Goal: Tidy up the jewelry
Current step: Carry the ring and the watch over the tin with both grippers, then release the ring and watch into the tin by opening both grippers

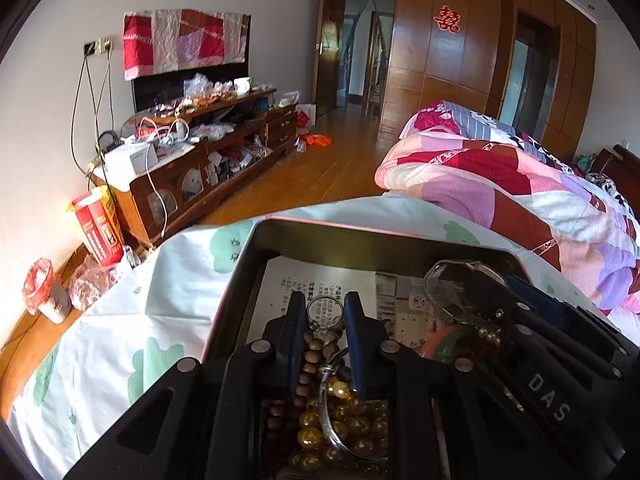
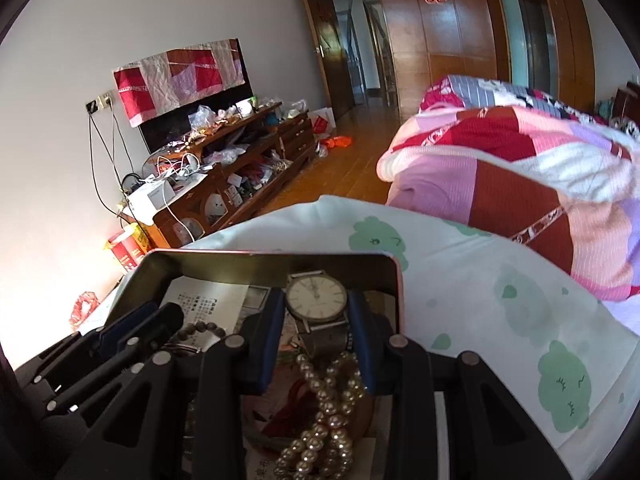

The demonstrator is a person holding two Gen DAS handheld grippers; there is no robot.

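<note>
An open metal tin [image 1: 360, 236] [image 2: 260, 258] lies on the bed with a printed leaflet [image 1: 320, 276] on its bottom. My left gripper [image 1: 325, 298] hangs over the tin, shut on a wooden bead bracelet [image 1: 310, 356]. A metal ring [image 1: 326, 312] sits between its blue fingers, and amber beads [image 1: 344, 416] and a silver bangle [image 1: 326, 412] hang below. My right gripper [image 2: 316, 294] is beside it, shut on a round-faced wristwatch [image 2: 316, 299]. A pearl necklace [image 2: 324, 408] dangles under the watch. Each gripper shows in the other's view: right gripper [image 1: 480, 284], left gripper [image 2: 160, 314].
The tin rests on a white sheet with green cloud prints [image 2: 500, 320]. A folded pink and red quilt [image 2: 520, 168] lies behind it on the right. Across the wooden floor [image 1: 320, 168], a cluttered low cabinet [image 1: 208, 152] lines the left wall.
</note>
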